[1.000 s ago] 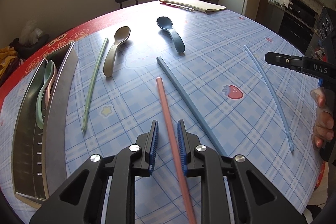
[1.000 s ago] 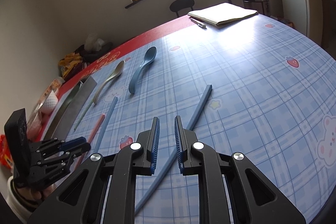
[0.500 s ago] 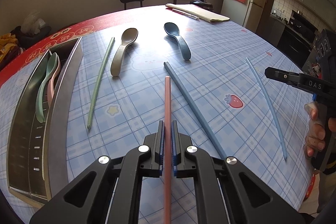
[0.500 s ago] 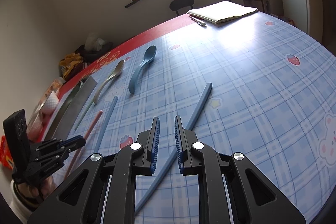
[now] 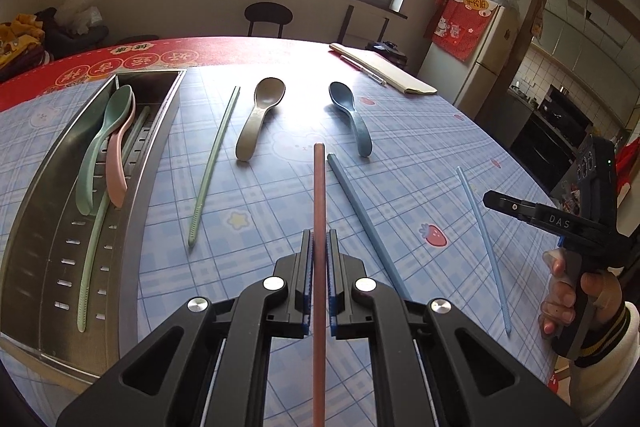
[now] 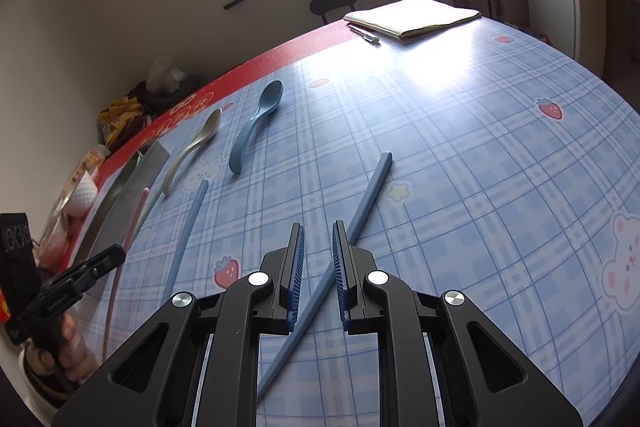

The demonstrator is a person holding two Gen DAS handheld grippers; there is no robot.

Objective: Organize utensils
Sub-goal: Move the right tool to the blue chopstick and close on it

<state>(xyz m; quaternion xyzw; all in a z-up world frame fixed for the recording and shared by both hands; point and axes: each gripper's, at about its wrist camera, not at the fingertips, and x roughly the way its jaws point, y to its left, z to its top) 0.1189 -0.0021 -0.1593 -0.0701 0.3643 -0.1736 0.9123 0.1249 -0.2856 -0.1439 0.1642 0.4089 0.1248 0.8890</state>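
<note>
The pink chopstick [image 5: 319, 195] is pinched by the left gripper [image 5: 319, 247], just right of the steel tray [image 5: 160, 131]. Inside the tray a green spoon [image 5: 106, 143], a pink spoon [image 5: 118, 163] and seemingly a green chopstick [image 5: 94, 259] (partly hidden) are held. The right gripper [image 6: 318, 231] is spread above the light-blue chopstick [image 6: 366, 199].

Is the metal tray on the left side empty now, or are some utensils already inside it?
Not empty. The metal tray holds a green spoon, a pink spoon and a green chopstick.
</note>
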